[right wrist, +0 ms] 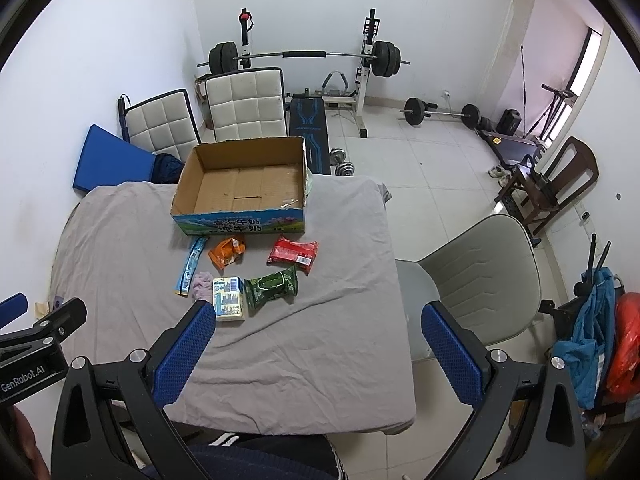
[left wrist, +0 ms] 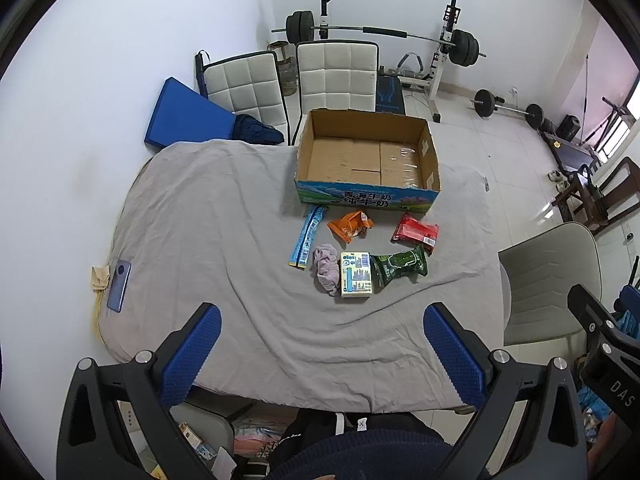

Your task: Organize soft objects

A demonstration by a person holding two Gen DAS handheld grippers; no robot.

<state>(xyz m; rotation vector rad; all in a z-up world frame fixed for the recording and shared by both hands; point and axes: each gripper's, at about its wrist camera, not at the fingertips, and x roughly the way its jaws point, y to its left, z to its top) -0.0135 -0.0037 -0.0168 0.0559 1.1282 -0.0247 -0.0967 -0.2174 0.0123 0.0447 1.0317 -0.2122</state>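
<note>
Above a grey-sheeted table [left wrist: 224, 240] near a barbell rack [left wrist: 384, 34], both hand-held grippers [left wrist: 320, 352] [right wrist: 316, 354] gape apart.

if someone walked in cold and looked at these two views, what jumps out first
First the open cardboard box, empty, at the far side of the grey-sheeted table. Just in front of it lies a bright cluster: red packet, orange packet, green packet, blue strip, tissue pack and crumpled pink cloth. Both the left gripper and right gripper hang open and hold nothing.
</note>
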